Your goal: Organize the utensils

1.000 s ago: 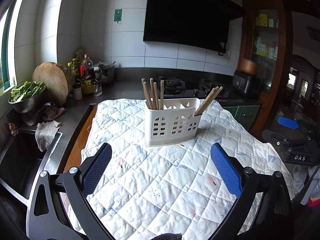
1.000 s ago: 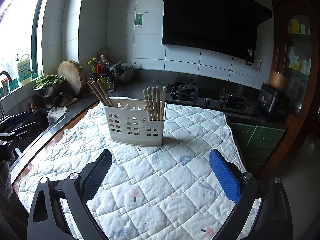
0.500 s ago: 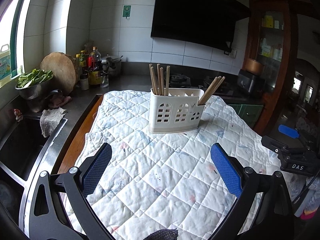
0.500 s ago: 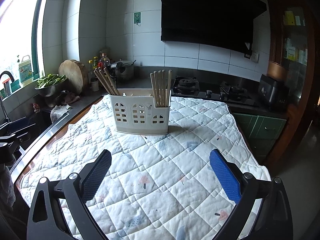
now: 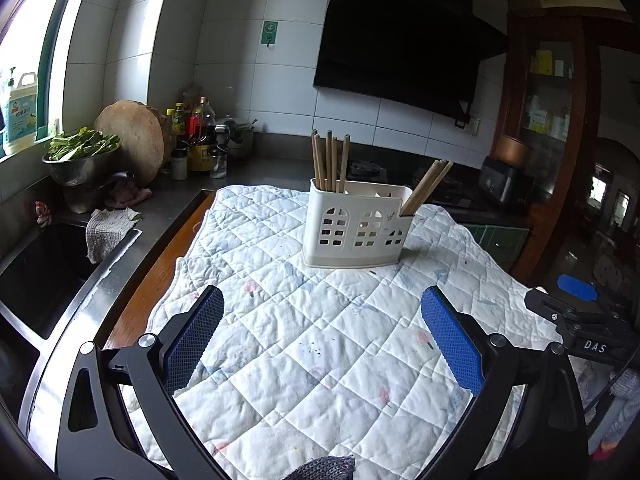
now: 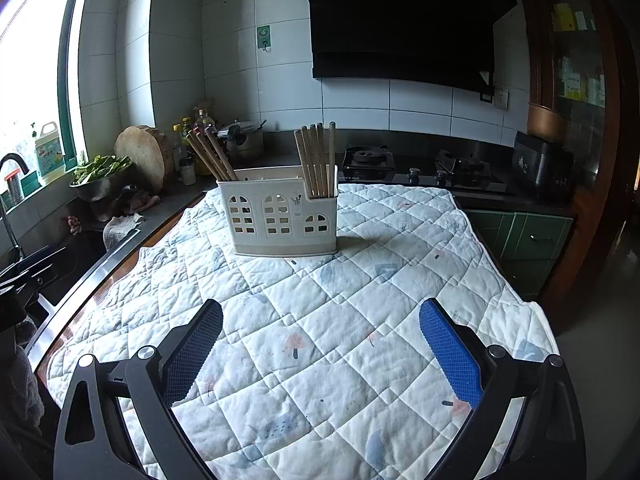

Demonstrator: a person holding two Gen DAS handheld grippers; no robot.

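Hovering low in the frame, left gripper (image 5: 322, 334) has its fingers spread wide w/ nothing between; right gripper (image 6: 320, 340) likewise, both over the quilted cloth (image 5: 320, 344). Mid-frame on the cloth stands the white utensil holder (image 5: 356, 230). 2 bunches of chopsticks in it: upright bunch (image 5: 330, 162) in 1 end compartment, leaning bunch (image 5: 426, 186) in the other. Sink (image 5: 36, 276) at left edge, stove (image 6: 416, 164) beyond.
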